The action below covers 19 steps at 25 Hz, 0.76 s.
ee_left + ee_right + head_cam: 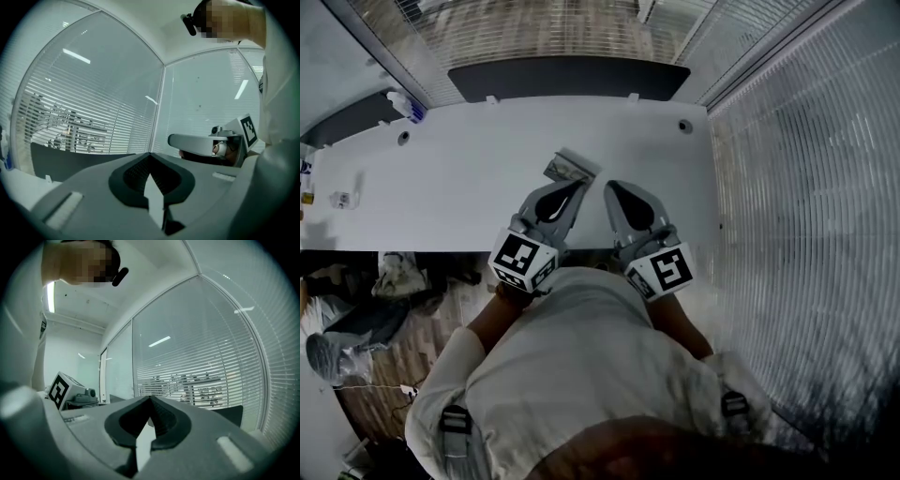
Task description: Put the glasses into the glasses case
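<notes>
The left gripper [150, 158] and right gripper [151, 400] both had their jaws closed together with nothing between them, side by side over the near edge of the tabletop [459, 178]. A small grey item [572, 167] lay on the tabletop just beyond the left gripper's tip. It was too small to tell whether it was the case or the glasses, and it was out of both gripper views.

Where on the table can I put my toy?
The table is bare left of the case, up to the small bits at its left end, and right of the case to the edge. It is crowded at the front middle, where the left tongs and right tongs hang near the case, and by the bottle far left.
</notes>
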Available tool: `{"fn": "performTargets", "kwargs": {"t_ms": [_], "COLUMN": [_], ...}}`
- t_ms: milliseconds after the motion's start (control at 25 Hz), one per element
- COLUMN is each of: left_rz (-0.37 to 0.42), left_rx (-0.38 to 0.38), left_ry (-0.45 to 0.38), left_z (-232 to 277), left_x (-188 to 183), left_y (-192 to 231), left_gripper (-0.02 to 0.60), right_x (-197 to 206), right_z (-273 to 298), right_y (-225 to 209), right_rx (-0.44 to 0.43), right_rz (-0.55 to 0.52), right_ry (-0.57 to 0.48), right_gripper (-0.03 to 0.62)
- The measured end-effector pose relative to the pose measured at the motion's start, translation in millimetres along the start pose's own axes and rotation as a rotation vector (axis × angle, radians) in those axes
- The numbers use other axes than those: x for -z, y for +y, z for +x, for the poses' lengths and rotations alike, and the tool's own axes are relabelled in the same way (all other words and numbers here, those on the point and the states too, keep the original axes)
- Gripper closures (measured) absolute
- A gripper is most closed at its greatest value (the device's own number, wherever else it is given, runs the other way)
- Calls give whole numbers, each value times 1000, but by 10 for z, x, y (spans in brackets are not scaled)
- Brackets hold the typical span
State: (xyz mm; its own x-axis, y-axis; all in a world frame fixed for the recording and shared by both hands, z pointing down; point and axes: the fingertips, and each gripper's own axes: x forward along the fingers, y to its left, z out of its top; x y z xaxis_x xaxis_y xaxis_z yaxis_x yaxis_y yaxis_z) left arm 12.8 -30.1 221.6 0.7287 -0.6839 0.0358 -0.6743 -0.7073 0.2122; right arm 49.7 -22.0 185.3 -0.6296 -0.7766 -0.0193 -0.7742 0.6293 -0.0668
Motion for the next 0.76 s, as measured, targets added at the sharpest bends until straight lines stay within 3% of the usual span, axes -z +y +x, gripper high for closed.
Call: {"fn": "performTargets", "kwargs": {"t_ms": [760], "left_rz": [-35], "left_rx": [-25], "left_ry": [14], "left_z": [159], "left_x": [-27], "left_y": [81], "left_gripper": [581], "right_x": [12], "right_z": [118], "right_y": [-123], "right_rx": [-41], "right_rz": [-9], "right_ry": [21], "right_gripper": [594]}}
